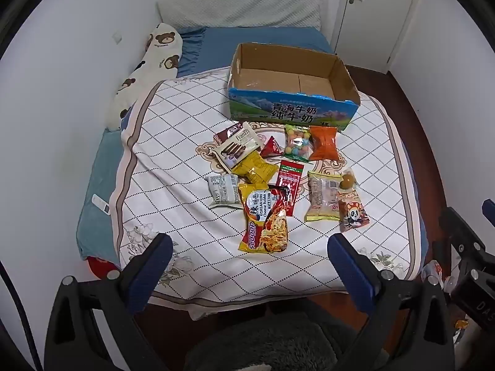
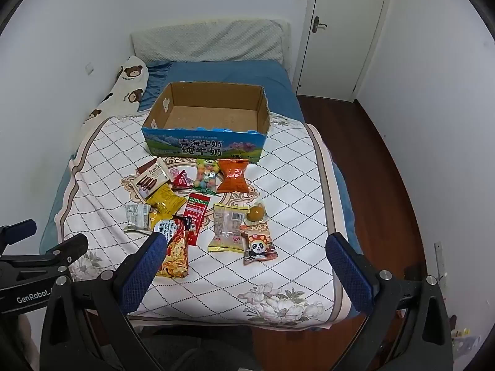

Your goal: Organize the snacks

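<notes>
Snacks (image 1: 272,179) lay in a bright, crinkly pile on the bed quilt (image 1: 173,142), just in front of the cardboard box (image 1: 290,92). Your L gripper (image 1: 250,258) & R gripper (image 2: 243,255) had jaws wide, holding nothing.

noodle packet (image 2: 176,249): left part hidden behind the right tool's finger (image 2: 145,266)
brown packet (image 1: 227,132): mostly covered by the Franzzi wafer pack (image 1: 236,148)
left tool (image 2: 34,266): cut off by the right view's edge
snack print: mostly too small to read
</notes>
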Demonstrator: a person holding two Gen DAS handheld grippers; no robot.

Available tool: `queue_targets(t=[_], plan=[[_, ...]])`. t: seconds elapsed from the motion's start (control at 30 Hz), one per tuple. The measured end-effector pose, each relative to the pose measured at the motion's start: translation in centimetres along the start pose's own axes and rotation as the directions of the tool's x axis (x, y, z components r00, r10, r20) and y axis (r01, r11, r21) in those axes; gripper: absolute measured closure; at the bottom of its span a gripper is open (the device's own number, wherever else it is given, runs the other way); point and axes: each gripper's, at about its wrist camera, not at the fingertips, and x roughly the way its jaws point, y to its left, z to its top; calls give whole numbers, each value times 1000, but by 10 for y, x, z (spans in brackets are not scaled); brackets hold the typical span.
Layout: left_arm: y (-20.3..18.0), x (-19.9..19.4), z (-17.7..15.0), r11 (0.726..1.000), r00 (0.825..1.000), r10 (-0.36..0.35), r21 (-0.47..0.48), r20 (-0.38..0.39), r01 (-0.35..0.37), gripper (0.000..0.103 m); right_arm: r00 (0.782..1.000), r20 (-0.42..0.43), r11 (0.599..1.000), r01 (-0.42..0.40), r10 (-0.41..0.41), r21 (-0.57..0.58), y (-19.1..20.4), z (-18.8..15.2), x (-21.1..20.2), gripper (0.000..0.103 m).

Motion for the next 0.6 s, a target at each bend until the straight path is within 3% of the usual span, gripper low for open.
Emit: queue_targets(t=[0.6], plan=[[2,-2,-2,1000,1000,6,0,4,-6,1,999,-19,1000,-25,26,14,0,-4,0,0]])
